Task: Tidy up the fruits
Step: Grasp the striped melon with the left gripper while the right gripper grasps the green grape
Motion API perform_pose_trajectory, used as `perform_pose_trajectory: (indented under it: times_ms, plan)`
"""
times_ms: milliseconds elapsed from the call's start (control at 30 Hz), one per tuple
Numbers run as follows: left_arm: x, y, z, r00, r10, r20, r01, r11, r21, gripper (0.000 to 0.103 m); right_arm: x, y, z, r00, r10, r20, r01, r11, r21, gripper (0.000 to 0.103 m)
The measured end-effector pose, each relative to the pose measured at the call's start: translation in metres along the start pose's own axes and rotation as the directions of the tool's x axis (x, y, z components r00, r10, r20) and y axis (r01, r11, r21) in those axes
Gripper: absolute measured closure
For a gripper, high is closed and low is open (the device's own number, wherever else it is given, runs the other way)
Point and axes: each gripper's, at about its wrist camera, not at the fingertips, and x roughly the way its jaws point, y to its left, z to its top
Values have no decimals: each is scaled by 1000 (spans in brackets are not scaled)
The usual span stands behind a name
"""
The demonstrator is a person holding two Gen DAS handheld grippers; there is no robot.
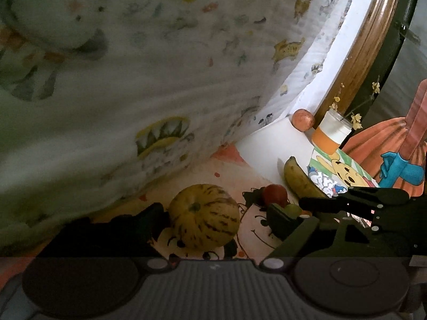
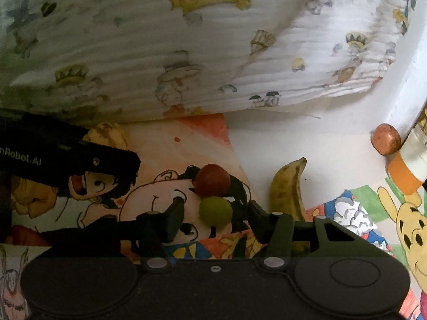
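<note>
One big printed quilt [image 1: 133, 80] fills the upper part of both wrist views, bunched over a white surface [image 2: 293, 138]. Coloured cartoon drawings [image 2: 160, 186] lie flat on that surface, and most of the fruit sits on them.

Melon [image 1: 204, 216]: yellow with dark stripes, stem end facing the left camera. It sits between the two fingers of your left tongs [image 1: 217, 213]. The left finger is right at the rind, though the shadow there hides whether it touches. The right finger stands clear of the melon with a gap, so these tongs are wide apart and gripping nothing.

Banana [image 2: 287, 189]: spotted, lying just beyond the right finger of your right tongs [image 2: 215, 208], partly on the white surface.

Glass jar [image 1: 331, 130]: orange band, yellow flowers in it, standing well back by a wooden rail.

Red fruit [image 2: 212, 180]: round, directly beyond the green one and touching it or very nearly so.

Brownish round fruit [image 1: 303, 119]: just beside the jar, well away from both tongs.

Green fruit [image 2: 215, 211]: smallest, resting on the drawing squarely between the right tongs' fingers. There is a gap on each side, so the fingers are partly parted and do not grip it.
</note>
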Motion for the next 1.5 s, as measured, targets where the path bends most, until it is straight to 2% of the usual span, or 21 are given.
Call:
perform_pose_trajectory:
  times_ms: [200, 300, 333, 567, 800, 1233, 1500]
  plan:
    - [1, 0, -2, 1000, 8, 10, -8, 1000, 18, 25, 1, -4, -1, 1000, 26, 4, -26, 998, 53, 69]
    - [0, 0, -3, 1000, 16, 9, -16, 1000, 19, 36, 2, -3, 0, 1000, 14, 1, -14, 999, 51, 74]
    - [1, 1, -3, 1000, 22, 8, -23, 999, 23, 44, 2, -3, 0, 1000, 12, 0, -12, 998, 54, 75]
    - [-1, 1, -3, 1000, 17, -5, -17, 1000, 20, 44, -6, 0, -2, 1000, 13, -3, -12, 998, 69, 75]
    - [-11, -1, -7, 999, -11, -44, 11, 1000, -5, 44, -34, 4, -7, 999, 12, 35, -15, 995, 103, 75]
    - [-68, -35, -23, 997, -76, -29, 76, 997, 21, 44, -135, 26, -38, 992, -48, 114, 28, 984, 175, 75]
    - [-111, -65, -47, 992, -121, -44, 123, 991, 59, 44, -195, 36, -72, 985, -103, 141, 71, 974, 217, 75]
